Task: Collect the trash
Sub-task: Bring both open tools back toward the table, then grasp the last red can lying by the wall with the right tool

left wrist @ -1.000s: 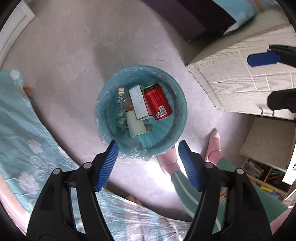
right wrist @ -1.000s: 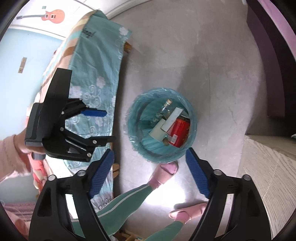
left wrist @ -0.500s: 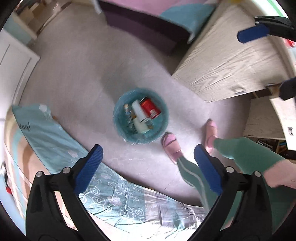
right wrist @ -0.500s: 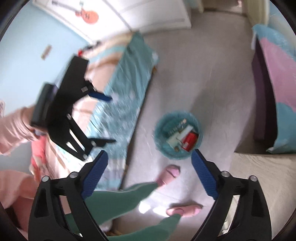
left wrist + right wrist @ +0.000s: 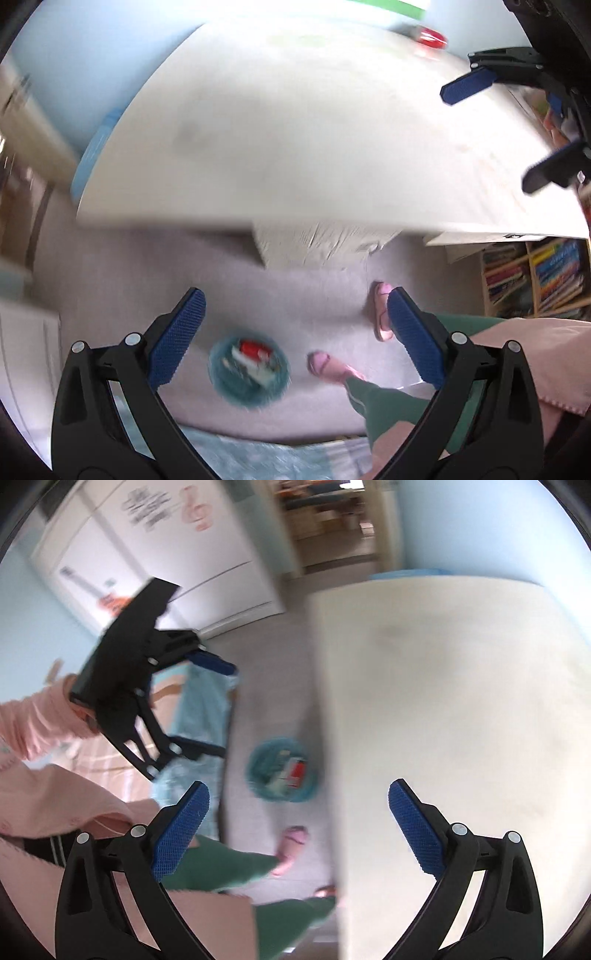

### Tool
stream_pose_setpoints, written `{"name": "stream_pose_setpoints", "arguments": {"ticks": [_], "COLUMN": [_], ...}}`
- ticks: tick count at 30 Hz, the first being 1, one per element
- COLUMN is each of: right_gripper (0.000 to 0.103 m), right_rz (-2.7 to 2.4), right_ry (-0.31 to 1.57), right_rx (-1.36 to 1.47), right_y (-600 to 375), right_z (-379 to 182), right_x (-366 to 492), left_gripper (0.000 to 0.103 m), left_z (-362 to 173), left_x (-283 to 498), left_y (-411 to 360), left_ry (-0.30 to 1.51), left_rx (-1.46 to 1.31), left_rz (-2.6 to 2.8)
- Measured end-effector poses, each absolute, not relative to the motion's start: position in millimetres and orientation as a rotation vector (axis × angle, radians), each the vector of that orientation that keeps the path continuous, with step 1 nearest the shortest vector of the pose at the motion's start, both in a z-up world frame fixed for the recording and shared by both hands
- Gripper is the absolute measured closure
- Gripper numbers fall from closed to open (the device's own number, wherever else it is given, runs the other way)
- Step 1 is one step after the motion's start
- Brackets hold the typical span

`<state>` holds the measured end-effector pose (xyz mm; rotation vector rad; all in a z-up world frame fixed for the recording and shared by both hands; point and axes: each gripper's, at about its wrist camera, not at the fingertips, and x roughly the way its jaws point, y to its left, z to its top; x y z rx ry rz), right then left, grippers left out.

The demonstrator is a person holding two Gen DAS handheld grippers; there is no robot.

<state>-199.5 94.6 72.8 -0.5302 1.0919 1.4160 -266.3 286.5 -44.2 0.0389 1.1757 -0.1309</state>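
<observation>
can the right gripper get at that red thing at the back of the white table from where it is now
Probably yes. The right gripper is open and empty above the white table, and nothing shows on the tabletop between it and the blurred red object near the far edge. It does look some way off, so the arm would need to extend.

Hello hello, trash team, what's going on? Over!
Left gripper open, empty. Right gripper open, empty. Trash bin on the floor, red can inside. Nothing in the way.

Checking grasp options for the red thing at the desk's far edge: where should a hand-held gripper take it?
The red thing is too blurred to show its shape. Judging loosely, grip across its sides, coming over the desk from the near edge.
</observation>
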Motion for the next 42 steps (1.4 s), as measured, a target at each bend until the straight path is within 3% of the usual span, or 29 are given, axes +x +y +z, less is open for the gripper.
{"name": "stream_pose_setpoints", "arguments": {"ticks": [13, 19, 34, 42], "right_gripper": [0.006, 0.006, 0.007, 0.007], "right_rz": [1.076, 0.978, 0.786, 0.77], "right_ry": [0.957, 0.922, 0.732, 0.675], "right_rx": [-0.54, -0.614, -0.933, -1.033], "right_y": [-119, -172, -184, -186], "right_z": [90, 84, 4, -27], "right_x": [-25, 45, 217, 260], "left_gripper": [0.007, 0.007, 0.007, 0.007], "left_z": [0, -4, -51, -73], "left_x": [-44, 37, 239, 290], "left_y": [105, 39, -28, -40], "left_ry": [1.066, 1.041, 1.06, 1.06], "left_rx": [0.282, 0.357, 0.487, 0.479], "left_rz": [-0.353, -0.417, -0.531, -0.52]}}
